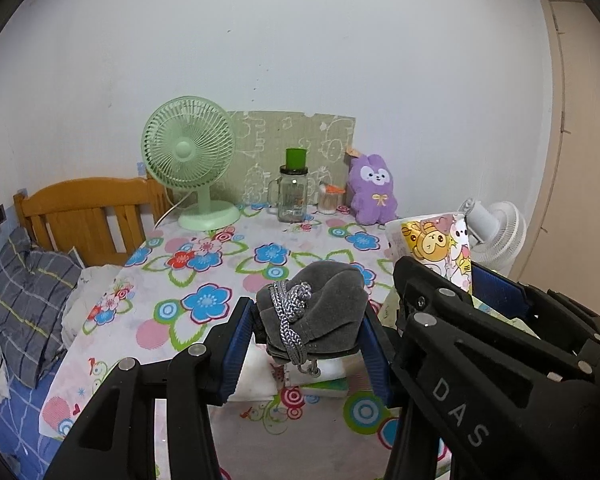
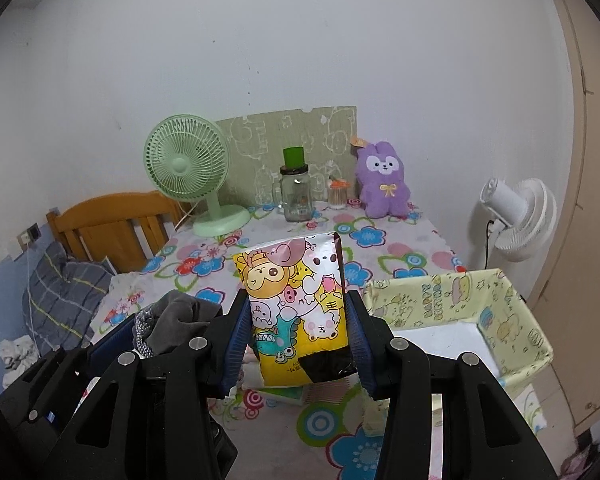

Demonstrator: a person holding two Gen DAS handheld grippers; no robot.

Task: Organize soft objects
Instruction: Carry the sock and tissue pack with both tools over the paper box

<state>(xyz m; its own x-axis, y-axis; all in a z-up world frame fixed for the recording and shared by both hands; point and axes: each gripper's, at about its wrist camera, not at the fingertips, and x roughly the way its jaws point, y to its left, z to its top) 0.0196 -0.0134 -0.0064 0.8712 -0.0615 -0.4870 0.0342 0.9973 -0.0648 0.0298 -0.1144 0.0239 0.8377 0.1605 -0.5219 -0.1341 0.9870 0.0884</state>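
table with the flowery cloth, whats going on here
A person is sorting soft things with a handheld gripper in each hand. The left gripper is clamped on a grey drawstring pouch, and the right gripper on a cartoon-print tissue pack, both held above the table. A few flat items lie on the cloth beneath them. An open yellow fabric bin, with nothing visible inside, sits to the right. A purple plush sits untouched at the back.

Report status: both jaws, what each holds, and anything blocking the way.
Left gripper shut on grey pouch. Right gripper shut on cartoon packet. Yellow fabric bin open at right; nothing in the way.
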